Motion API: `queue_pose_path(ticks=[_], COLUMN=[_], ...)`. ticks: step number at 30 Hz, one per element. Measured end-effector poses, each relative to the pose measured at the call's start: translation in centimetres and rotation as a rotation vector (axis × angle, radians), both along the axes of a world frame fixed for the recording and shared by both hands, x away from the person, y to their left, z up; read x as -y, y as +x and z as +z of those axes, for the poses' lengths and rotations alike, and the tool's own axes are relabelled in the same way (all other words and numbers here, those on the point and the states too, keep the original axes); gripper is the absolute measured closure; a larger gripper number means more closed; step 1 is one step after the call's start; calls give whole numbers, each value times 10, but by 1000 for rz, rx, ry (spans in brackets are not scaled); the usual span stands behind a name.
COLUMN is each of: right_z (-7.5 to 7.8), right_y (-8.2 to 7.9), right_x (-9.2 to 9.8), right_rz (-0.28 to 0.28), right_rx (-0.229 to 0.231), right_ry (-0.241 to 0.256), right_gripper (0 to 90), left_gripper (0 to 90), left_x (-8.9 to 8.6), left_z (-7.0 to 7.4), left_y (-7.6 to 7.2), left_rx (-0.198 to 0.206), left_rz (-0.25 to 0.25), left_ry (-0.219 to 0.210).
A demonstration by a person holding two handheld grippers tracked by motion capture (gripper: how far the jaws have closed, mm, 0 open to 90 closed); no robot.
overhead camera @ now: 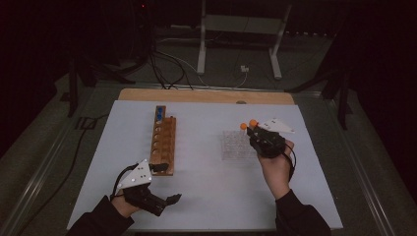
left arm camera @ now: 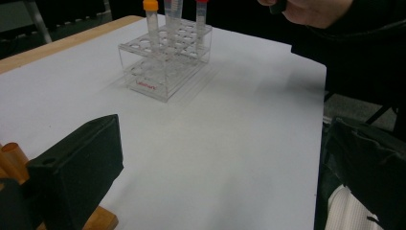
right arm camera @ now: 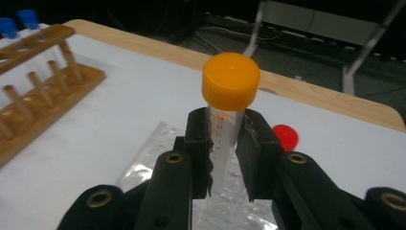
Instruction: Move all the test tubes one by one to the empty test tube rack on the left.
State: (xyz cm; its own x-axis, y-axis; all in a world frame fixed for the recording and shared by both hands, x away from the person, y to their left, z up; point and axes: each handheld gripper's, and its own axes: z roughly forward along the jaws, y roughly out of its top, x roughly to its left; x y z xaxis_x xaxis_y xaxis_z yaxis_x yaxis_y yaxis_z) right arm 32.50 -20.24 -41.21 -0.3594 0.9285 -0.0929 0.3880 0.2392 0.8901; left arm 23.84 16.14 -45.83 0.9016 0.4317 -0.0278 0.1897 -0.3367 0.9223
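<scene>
My right gripper (right arm camera: 225,125) is shut on a clear tube with an orange cap (right arm camera: 231,81), held upright over the clear plastic rack (right arm camera: 160,143). From above, this gripper (overhead camera: 254,131) sits at the rack's (overhead camera: 236,146) right side. A second orange-capped tube (left arm camera: 151,21) and a red-capped tube (left arm camera: 202,19) stand in that rack. My left gripper (overhead camera: 170,183) is open and holds nothing, near the table's front edge beside the wooden rack's (overhead camera: 163,142) near end. One of its fingers (left arm camera: 76,167) rises at the lower left of the left gripper view.
Blue-capped tubes (overhead camera: 160,114) stand at the far end of the wooden rack. A white sheet (overhead camera: 206,191) covers the wooden table (overhead camera: 206,96). Cables and a metal stand (overhead camera: 236,29) lie on the floor beyond the table.
</scene>
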Motion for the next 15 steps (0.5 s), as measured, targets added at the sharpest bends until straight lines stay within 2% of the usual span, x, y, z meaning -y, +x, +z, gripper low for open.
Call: queue_pose_path(ticks=[4,6,11,15], right_z=[2,2,-1,-4], right_y=[-6,-10,-21,-31], right_x=[-4,-6,-11,-13], right_rz=[37,56,110,150], right_rx=[-13,-17,-34,-50], right_ry=[3,3,-1,6], right_gripper=[746,746,746,746], left_gripper=[9,9,9,9], left_x=[2,3,7,9], left_z=[1,2,5,7], left_y=[-1,-2,-1,-2], left_rx=[-11,-4,-16,-9], left_rz=[0,5,-9,-21], left_ry=[-3,1,-2,3])
